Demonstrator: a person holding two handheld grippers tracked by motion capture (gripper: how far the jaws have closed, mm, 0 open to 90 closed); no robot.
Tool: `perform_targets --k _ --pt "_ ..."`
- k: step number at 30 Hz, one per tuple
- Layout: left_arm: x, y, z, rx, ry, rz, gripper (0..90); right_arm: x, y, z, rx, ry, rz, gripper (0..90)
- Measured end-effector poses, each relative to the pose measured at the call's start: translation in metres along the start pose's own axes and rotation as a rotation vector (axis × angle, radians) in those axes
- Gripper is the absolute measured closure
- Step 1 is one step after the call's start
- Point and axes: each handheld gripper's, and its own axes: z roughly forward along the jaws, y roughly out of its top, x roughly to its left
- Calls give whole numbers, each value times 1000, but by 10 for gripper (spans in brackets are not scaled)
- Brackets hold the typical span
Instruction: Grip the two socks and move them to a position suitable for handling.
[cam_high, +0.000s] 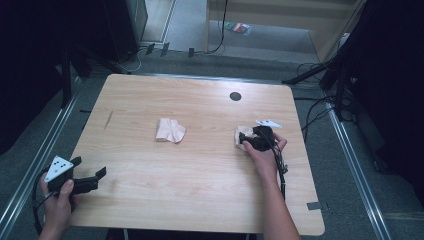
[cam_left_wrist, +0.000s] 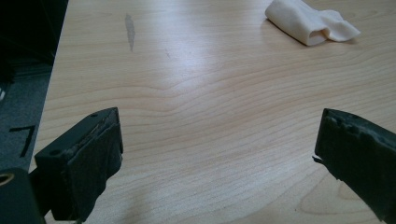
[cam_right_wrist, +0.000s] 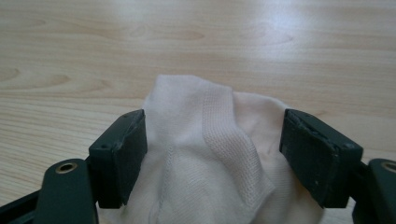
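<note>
The right gripper (cam_right_wrist: 212, 158) straddled a soft, light white sock (cam_right_wrist: 210, 154), jaws spread, unclosed; its ribbed fold looked best to pinch. The left gripper (cam_left_wrist: 217, 158) gaped empty.

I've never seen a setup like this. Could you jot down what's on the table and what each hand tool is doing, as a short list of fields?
Surface: wooden table with a round hole
Middle of table: crumpled pale cloth, lying alone
Right side: white sock, between the fingers of the right gripper
Right gripper state: open around the sock, not yet squeezing it
Left gripper: open wide, holding nothing, near the table's left edge
</note>
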Motion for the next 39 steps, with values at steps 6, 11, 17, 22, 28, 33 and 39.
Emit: perform_targets --k 6,11,17,22,28,33,39 --pt "0 0 0 1 -3 -2 14 7 -3 3 -4 -62 -47 298" --pt "0 0 0 0 -3 -3 14 5 -8 1 -41 -83 -41 478" --pt "0 0 0 5 -1 0 14 -1 -11 -4 -58 -76 -5 792" --pt "0 0 0 6 -1 -1 15 -7 -11 -6 -56 -41 32 841" --pt "0 0 0 7 -1 0 15 0 -5 -24 -113 -3 3 845" --pt "0 0 0 8 -1 -1 15 10 0 -40 -159 29 -3 845" --pt "0 0 0 8 0 0 15 24 3 -64 -207 86 6 845"
